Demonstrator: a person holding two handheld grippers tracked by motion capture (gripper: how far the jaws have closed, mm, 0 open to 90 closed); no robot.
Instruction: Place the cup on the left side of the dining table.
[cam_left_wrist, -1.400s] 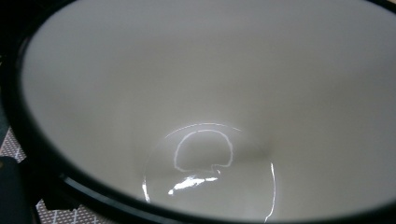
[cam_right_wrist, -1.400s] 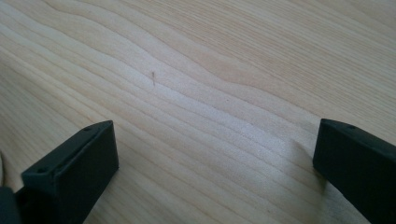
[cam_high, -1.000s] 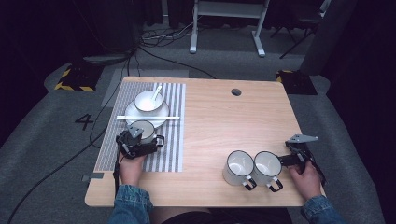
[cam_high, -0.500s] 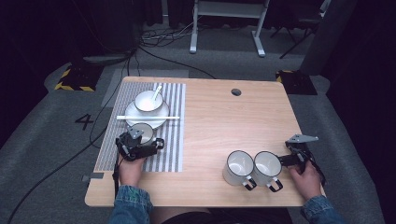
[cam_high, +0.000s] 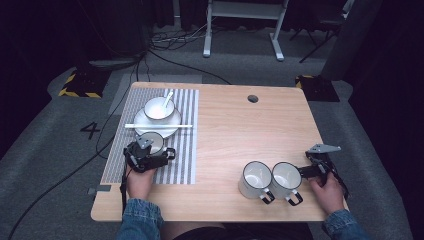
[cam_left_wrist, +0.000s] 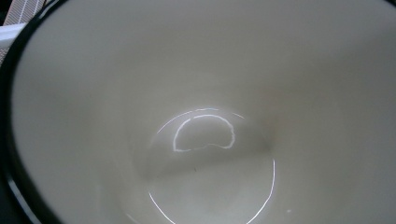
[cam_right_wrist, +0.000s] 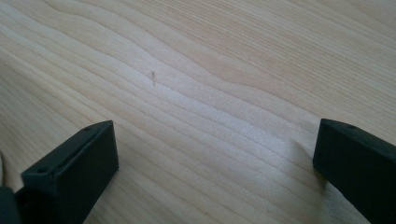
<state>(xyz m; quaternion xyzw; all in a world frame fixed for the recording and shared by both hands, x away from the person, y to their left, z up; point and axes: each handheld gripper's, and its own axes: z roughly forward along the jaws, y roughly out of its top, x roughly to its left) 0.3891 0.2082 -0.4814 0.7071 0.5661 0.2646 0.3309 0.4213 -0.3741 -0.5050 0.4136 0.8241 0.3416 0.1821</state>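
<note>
A: Left to right, quick. Where's your left gripper (cam_high: 150, 156)?

B: On the striped placemat (cam_high: 185, 150), at the mug (cam_high: 150, 142) just in front of the plate (cam_high: 170, 129). The left gripper view looks straight into that mug's white inside (cam_left_wrist: 210, 116), black rim at the edge. You can't tell how its jaws stand.

A: Behind the mug?

B: A bowl (cam_high: 159, 108) with a spoon (cam_high: 167, 98) sits on the plate, and a white chopstick (cam_high: 158, 126) lies across the plate's near side.

A: Right of the placemat?

B: Two white mugs (cam_high: 255, 178) (cam_high: 286, 179) touching on the bare table (cam_high: 240, 125), handles toward you.

A: Your right gripper (cam_high: 306, 171)?

B: Just right of the second mug, low on the table. Its jaws stand wide apart, nothing between them but wood (cam_right_wrist: 210, 102).
</note>
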